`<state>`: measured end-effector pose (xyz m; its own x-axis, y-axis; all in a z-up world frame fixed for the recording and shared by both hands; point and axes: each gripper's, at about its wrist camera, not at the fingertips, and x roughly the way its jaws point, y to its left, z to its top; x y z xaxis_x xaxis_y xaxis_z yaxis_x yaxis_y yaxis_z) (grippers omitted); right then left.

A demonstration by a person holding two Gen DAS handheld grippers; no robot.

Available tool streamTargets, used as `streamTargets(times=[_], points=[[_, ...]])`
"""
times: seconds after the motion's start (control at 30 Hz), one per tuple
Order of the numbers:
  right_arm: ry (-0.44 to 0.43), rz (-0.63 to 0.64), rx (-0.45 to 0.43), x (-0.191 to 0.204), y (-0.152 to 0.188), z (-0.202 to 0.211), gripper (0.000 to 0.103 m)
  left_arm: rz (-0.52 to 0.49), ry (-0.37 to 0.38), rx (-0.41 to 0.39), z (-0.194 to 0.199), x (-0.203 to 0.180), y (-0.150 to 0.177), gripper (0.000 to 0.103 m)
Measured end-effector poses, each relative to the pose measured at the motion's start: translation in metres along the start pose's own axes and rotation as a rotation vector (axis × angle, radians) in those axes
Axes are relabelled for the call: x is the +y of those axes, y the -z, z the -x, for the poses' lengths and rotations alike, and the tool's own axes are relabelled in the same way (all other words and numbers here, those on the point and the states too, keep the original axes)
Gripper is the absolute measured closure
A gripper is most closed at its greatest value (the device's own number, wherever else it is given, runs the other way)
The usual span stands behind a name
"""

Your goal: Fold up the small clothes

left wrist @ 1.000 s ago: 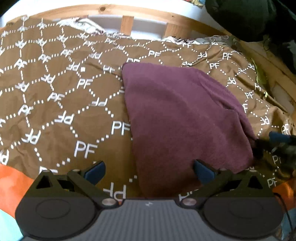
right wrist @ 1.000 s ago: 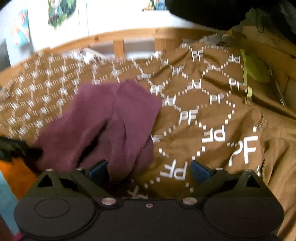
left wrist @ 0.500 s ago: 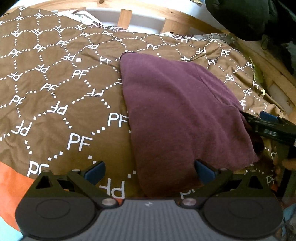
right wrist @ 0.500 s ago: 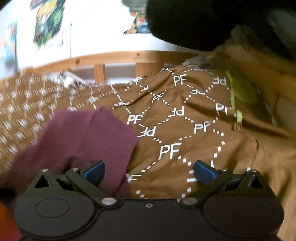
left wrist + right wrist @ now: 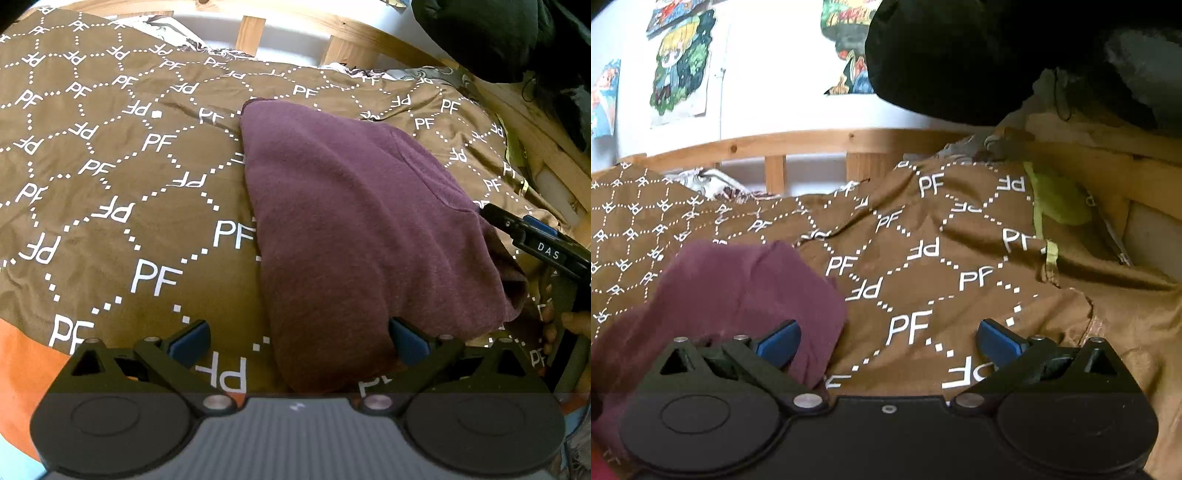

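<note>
Both grippers stand wide apart and hold nothing. Left gripper hovers over the near edge of the maroon knit garment, its right blue finger above the cloth and its left one above the brown bedspread printed with white "PF" letters. That garment lies folded on the bedspread. Just right of the garment, the right gripper hangs over the bedspread, touching neither; the wooden bed rail runs beyond the garment.

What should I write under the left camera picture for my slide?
Open left gripper over a folded maroon garment on a brown patterned bedspread.
</note>
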<state>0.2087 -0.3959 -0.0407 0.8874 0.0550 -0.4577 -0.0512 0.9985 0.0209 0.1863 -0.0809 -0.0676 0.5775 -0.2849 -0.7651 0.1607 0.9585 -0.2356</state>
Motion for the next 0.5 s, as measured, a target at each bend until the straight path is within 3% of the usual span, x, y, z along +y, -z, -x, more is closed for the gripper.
streamTargets(times=[0.5], points=[[0.011, 0.006, 0.024, 0.0035, 0.0051, -0.0016, 0.001, 0.016, 0.009, 0.011, -0.0023, -0.0002, -0.0025, 0.0]])
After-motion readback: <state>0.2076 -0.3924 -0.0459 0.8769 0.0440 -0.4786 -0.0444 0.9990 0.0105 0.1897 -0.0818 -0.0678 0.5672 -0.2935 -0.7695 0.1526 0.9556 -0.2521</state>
